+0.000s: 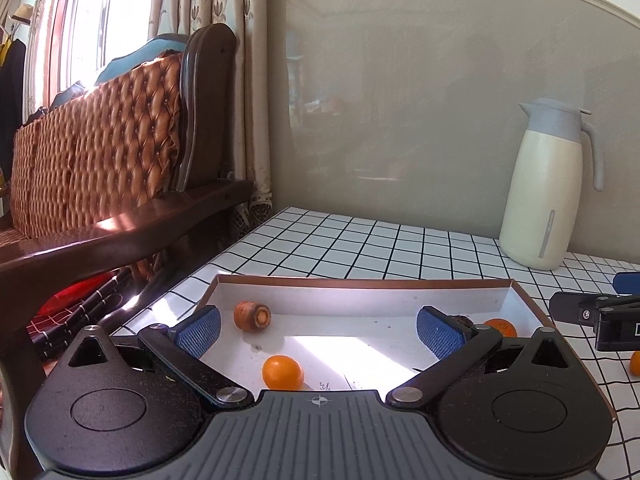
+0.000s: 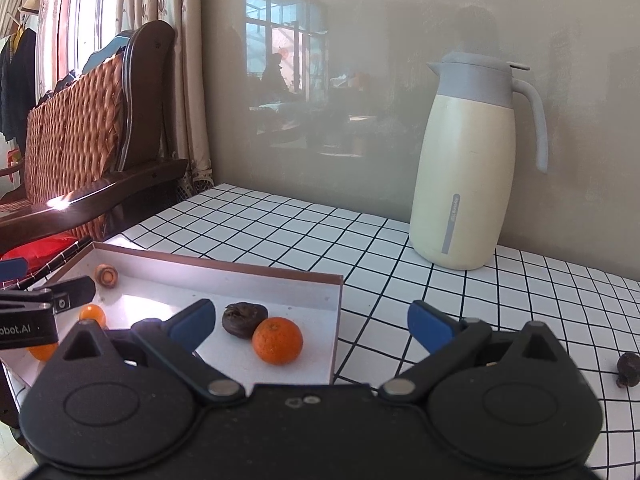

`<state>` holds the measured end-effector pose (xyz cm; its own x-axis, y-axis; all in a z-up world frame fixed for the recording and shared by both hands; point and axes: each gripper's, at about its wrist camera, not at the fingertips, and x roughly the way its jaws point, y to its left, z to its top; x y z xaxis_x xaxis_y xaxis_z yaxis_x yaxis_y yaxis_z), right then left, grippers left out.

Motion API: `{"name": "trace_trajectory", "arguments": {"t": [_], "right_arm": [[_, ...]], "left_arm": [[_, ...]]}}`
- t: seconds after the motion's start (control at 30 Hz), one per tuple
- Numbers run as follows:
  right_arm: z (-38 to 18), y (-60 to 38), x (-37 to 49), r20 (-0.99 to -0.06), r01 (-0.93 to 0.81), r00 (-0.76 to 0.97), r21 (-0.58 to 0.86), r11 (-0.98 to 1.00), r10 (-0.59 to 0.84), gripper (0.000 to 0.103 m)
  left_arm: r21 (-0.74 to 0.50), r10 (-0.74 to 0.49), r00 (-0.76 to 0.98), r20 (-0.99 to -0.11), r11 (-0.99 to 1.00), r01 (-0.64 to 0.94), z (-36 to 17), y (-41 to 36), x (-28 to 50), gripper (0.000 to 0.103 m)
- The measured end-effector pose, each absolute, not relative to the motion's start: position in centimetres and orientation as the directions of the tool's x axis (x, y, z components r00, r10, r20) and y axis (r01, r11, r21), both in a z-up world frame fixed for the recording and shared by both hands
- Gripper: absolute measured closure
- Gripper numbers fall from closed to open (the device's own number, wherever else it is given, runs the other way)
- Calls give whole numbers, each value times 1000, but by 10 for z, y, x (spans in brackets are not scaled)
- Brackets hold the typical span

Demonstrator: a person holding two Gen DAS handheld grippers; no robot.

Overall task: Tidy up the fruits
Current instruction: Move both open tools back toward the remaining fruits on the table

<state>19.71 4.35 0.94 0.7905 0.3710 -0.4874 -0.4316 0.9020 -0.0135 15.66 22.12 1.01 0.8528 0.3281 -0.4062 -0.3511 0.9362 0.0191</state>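
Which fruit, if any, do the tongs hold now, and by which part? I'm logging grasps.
Nothing is held. The left tongs and right tongs are both open and empty.

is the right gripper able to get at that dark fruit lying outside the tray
Probably yes: the right gripper is open and empty, and the dark fruit lies alone on bare checked tabletop to its right.

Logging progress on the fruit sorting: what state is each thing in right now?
left hand-held gripper: open, empty, over the tray.
right hand-held gripper: open, empty.
tray: holds several fruits.
orange: in the tray, beside a dark fruit.
small dark fruit: on the table, outside the tray.
jug: upright, lid shut.
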Motion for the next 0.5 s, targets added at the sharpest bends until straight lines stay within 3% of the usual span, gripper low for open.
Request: {"name": "trace_trajectory", "arguments": {"t": [0.5], "right_arm": [[19, -7, 168, -461, -362, 827, 0, 932, 321, 6]], "left_arm": [[-6, 249, 891, -380, 962, -271, 16, 166, 131, 0]]}}
